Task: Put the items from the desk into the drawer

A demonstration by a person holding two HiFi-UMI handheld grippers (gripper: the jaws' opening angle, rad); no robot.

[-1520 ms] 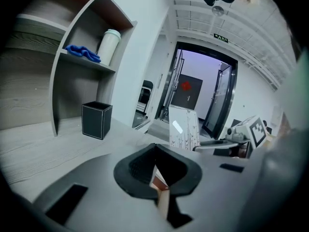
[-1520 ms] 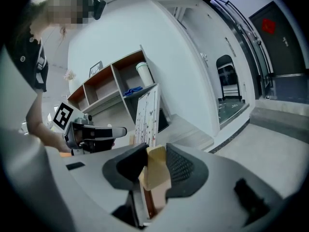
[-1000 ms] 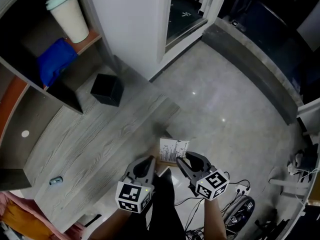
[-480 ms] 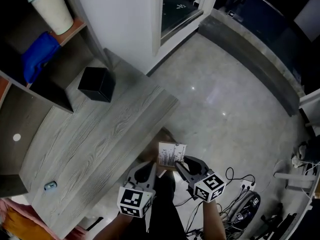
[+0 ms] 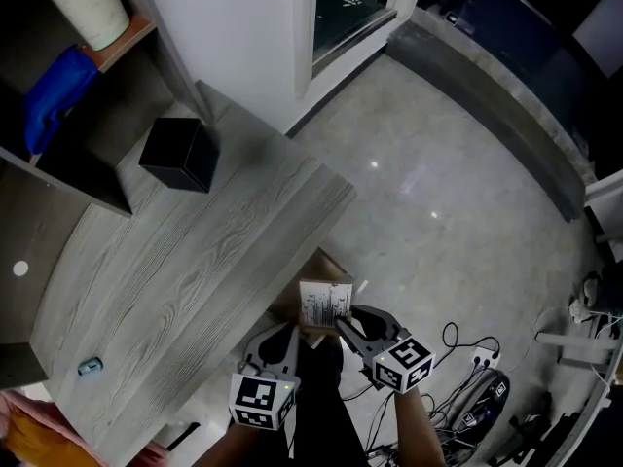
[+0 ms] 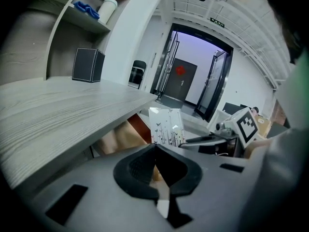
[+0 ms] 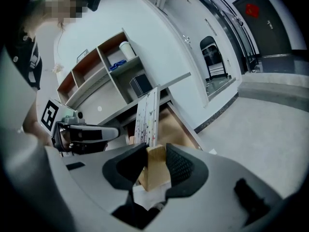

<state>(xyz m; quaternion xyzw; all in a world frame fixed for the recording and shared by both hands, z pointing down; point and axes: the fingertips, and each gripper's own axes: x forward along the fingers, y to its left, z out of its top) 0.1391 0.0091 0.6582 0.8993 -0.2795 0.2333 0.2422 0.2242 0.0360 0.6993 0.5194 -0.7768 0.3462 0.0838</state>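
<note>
The right tongs (image 7: 156, 153) are clenched on the brown edge of a slim white printed box (image 5: 324, 303), held upright at the open drawer (image 5: 323, 263) under the front edge of the grey surface (image 5: 195, 261). The left tongs (image 6: 155, 148) are pressed together on nothing, just beside it. A black cube (image 5: 178, 154) and a small blue item (image 5: 90, 366) sit on the surface.

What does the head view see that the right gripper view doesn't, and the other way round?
Only the head view shows the small blue thing on the desk and the cables on the floor. Only the right gripper view shows a black chair, and the brown edge of the patterned box pinched in the right gripper. Both show the black box, the cup on the shelf and the left gripper.
</note>
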